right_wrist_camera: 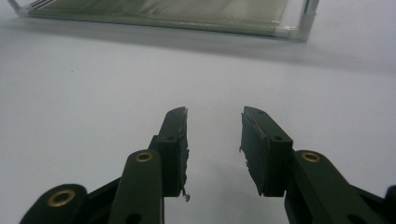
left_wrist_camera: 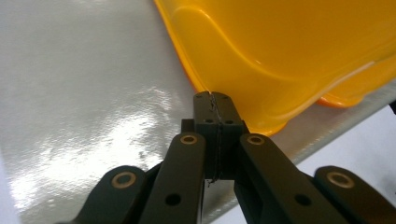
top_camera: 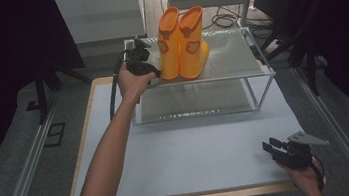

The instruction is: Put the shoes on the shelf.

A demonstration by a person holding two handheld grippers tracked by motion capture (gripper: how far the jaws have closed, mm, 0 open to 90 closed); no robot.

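A pair of orange rubber boots stands upright on the top shelf of a two-tier metal rack at the far side of the table. The left gripper, jaws pressed together with nothing between them, has its tips right at the sole edge of the nearer boot. The right gripper rests low over the bare tabletop, jaws spread and empty, well apart from the boots

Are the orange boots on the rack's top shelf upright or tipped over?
Upright: both orange boots stand on their soles, side by side on the top shelf.
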